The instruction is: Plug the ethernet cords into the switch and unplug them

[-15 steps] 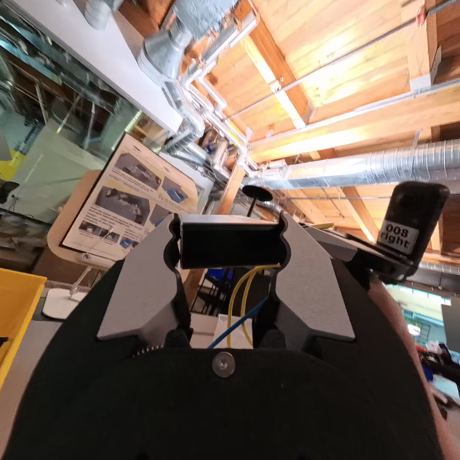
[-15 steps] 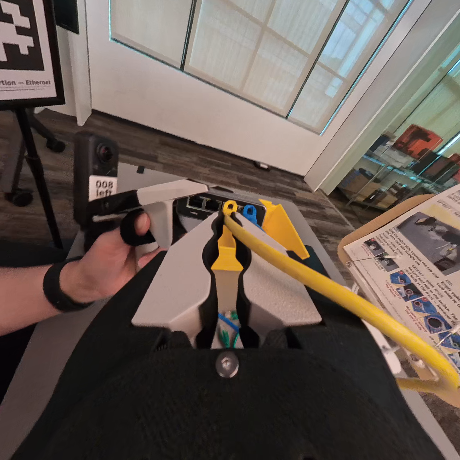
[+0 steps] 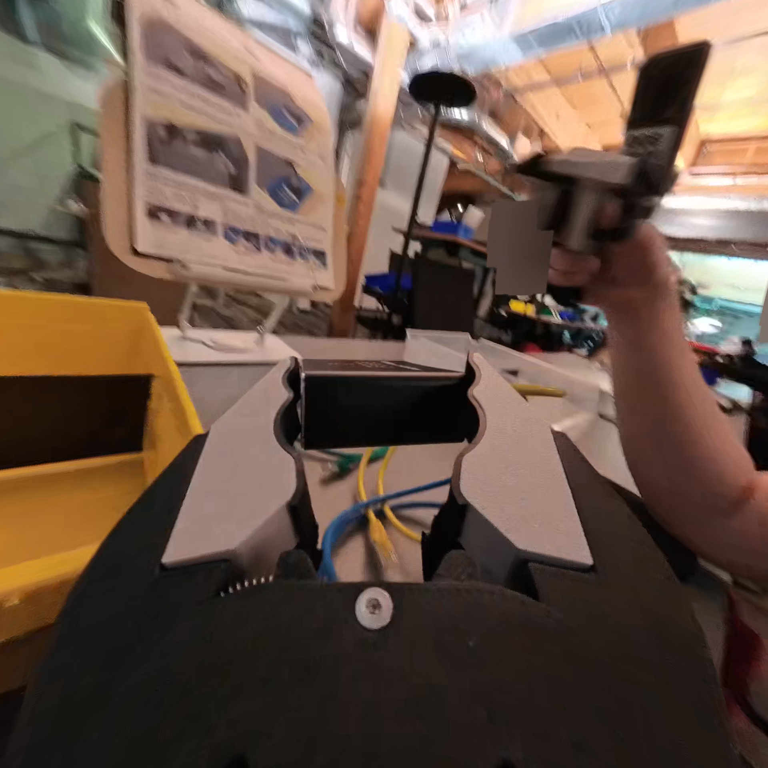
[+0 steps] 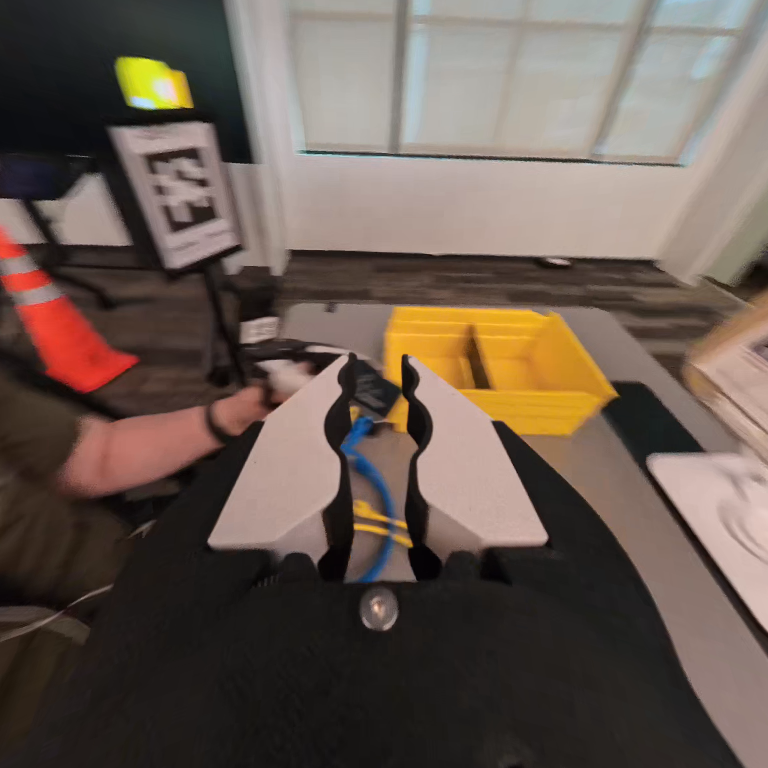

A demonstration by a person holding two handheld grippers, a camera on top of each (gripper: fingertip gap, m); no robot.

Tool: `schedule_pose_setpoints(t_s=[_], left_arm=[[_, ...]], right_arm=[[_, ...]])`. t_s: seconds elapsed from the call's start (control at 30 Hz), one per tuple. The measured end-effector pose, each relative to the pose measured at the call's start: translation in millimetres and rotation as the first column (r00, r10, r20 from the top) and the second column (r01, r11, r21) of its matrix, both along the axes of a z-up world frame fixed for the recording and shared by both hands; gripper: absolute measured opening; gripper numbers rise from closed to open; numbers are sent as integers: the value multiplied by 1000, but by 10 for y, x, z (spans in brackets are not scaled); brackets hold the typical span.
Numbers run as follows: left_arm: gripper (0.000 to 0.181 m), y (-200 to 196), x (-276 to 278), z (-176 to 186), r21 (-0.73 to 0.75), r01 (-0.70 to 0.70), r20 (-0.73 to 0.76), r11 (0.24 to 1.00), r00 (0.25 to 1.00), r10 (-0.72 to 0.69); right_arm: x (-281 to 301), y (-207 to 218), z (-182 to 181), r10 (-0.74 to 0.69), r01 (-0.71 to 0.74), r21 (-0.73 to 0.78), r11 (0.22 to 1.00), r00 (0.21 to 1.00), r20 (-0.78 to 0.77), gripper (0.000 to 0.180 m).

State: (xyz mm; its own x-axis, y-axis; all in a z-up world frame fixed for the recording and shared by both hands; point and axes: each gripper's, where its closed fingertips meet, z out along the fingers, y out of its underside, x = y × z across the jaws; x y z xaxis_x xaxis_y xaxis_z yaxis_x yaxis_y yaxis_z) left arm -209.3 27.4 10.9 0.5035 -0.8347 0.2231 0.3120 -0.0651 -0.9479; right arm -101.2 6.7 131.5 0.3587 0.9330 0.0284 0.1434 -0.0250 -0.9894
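My left gripper (image 3: 382, 362) is shut on the black switch (image 3: 384, 409) and holds it level above the table. Loose ethernet cords lie on the table under it: blue (image 3: 353, 517), yellow (image 3: 380, 536) and green (image 3: 347, 459). My right gripper (image 4: 376, 362) is open and empty, above the blue cord (image 4: 376, 471) and the yellow cord (image 4: 376, 528). The switch (image 4: 371, 390) shows past its fingertips, with the blurred left gripper (image 4: 286, 368) holding it. In the left wrist view the right gripper (image 3: 582, 199) is raised at the upper right.
A yellow bin (image 4: 498, 374) sits on the grey table (image 4: 582, 478) behind the switch; it shows at the left in the left wrist view (image 3: 75, 415). An instruction board (image 3: 224, 166) stands behind. An orange cone (image 4: 54, 328) and a marker sign (image 4: 178, 195) stand on the floor. My hands' fingertips stand some 15 cm from each other.
My right gripper has let go of the yellow cord, opened and pulled back. The left gripper has tipped down with the switch. The cords now lie loose on the table.
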Motion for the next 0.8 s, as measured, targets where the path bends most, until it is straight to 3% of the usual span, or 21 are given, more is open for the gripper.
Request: schedule_pose_setpoints(t_s=[0.07, 0.13, 0.23, 0.33, 0.43, 0.6, 0.67, 0.8], left_arm=[[77, -29, 80, -185, -65, 54, -69, 996, 996, -58], [77, -56, 158, -359, -104, 79, -128, 991, 987, -92], [77, -119, 276, -607, -138, 105, -236, 985, 962, -135], [74, -165, 352, -919, -208, 113, -377, 972, 907, -186], [74, -181, 341, -1177, -205, 67, -530, 977, 831, -168], [74, -246, 352, -1376, -214, 63, -647, 975, 738, -190], [71, -238, 353, -1352, -211, 61, -635, 976, 750, -184], [76, -182, 293, -1084, -208, 71, -497, 976, 851, -167]], right_arm=[[74, 593, -374, -187, 189, -26, 982, 980, 72, 22], [29, 999, -971, -246, 269, -81, 960, 944, 219, 24], [-176, 1173, -1906, -135, 254, -256, 933, 904, 405, 27], [-260, 1148, -2517, -33, 233, -317, 919, 848, 528, 27], [-207, 1114, -2675, 8, 218, -317, 923, 814, 581, 27], [-127, 942, -2653, 113, 146, -386, 911, 812, 573, 29], [-72, 904, -2732, 135, 136, -375, 917, 779, 612, 32], [-4, 879, -2920, 152, 136, -334, 933, 691, 707, 26]])
